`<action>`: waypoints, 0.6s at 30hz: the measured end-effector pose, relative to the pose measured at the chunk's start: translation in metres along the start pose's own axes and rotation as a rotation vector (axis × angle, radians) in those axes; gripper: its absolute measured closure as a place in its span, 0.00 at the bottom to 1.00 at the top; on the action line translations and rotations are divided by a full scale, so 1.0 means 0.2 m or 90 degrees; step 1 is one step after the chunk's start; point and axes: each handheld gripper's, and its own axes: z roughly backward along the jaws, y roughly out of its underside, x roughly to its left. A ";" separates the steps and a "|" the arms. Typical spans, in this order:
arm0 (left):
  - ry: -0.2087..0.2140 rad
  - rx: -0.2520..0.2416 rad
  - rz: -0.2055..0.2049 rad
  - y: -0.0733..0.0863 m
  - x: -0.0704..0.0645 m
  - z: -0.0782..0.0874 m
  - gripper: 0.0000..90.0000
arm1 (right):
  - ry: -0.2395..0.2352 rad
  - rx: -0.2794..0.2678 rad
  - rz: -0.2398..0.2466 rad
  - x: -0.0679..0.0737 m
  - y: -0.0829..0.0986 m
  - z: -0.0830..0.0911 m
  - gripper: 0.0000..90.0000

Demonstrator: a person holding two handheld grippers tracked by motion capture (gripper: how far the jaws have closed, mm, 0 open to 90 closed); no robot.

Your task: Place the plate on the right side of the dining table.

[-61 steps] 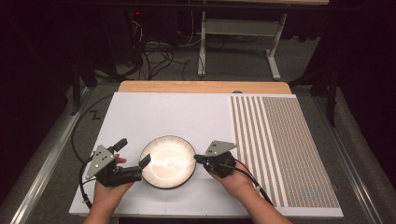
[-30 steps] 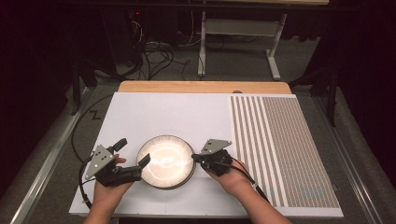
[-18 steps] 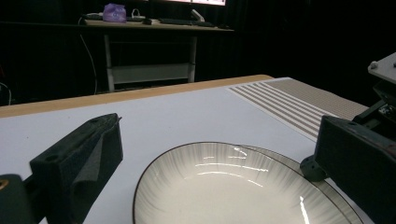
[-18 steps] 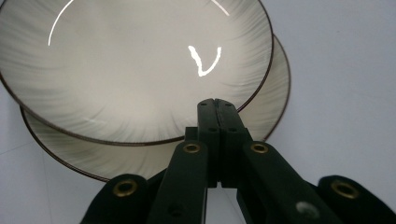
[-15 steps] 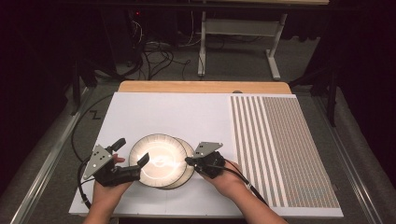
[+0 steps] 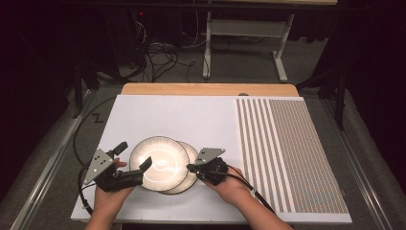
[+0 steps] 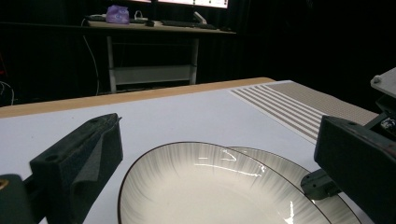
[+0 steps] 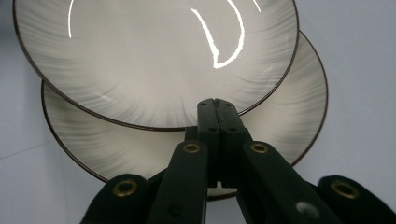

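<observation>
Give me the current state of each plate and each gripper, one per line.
Upper plate: lies shifted left, overlapping the lower one.
Lower plate: flat on the white mat, its right part uncovered.
Left gripper: open, jaws either side of the upper plate's rim.
Right gripper: shut, tips at the upper plate's rim.

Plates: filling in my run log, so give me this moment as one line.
upper plate slid left off lower plate | left gripper open at its rim | right gripper shut on lower plate
</observation>
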 end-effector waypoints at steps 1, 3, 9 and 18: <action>0.000 0.000 0.000 0.00 0.00 0.00 0.02 | 0.000 0.000 -0.001 0.01 0.00 0.00 1.00; -0.001 0.001 -0.001 0.00 0.00 0.00 0.02 | -0.003 -0.001 -0.004 0.01 0.00 -0.01 1.00; -0.001 0.000 -0.001 0.00 0.01 0.01 0.02 | -0.007 -0.004 -0.002 0.01 -0.01 -0.02 1.00; -0.003 0.001 -0.001 0.00 0.01 0.01 0.02 | -0.011 -0.005 -0.004 0.01 -0.01 -0.03 1.00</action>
